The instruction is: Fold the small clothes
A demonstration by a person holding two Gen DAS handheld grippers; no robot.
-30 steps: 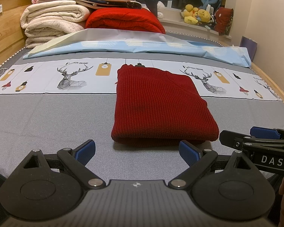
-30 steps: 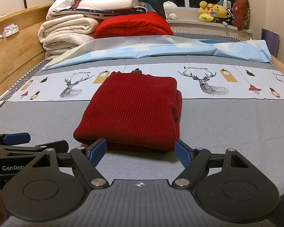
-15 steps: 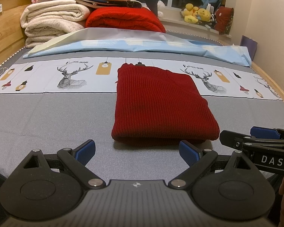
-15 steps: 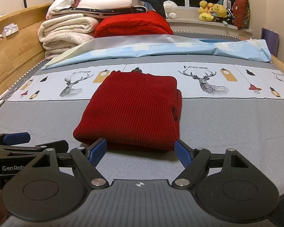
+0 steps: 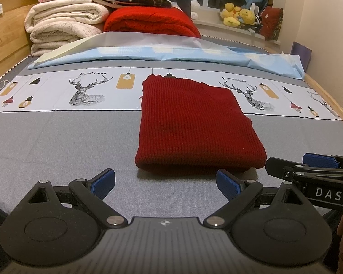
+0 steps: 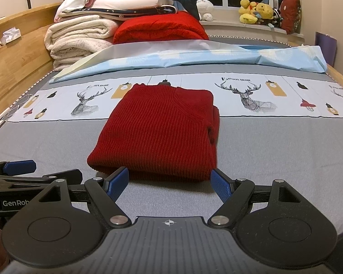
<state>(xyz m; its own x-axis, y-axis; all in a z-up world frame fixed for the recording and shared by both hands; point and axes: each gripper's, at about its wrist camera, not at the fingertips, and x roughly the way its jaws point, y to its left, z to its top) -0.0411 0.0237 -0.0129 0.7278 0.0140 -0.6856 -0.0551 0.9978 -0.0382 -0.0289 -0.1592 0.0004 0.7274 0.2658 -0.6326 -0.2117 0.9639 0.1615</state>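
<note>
Red sweater [image 5: 194, 125] folded flat on bed [image 5: 57, 141], long axis pointing away, both tongs [image 5: 165, 181] [image 6: 170, 182] wide, empty.

Ahead of you lay the grey bed [image 5: 57, 141] with its deer-print sheet [image 5: 84, 91]. Beyond it a light blue cover [image 5: 171, 56] stretched across, backed by stacked cream blankets [image 5: 64, 25], a red quilt [image 5: 153, 22] and yellow plush toys [image 6: 253, 11] on the windowsill.
</note>
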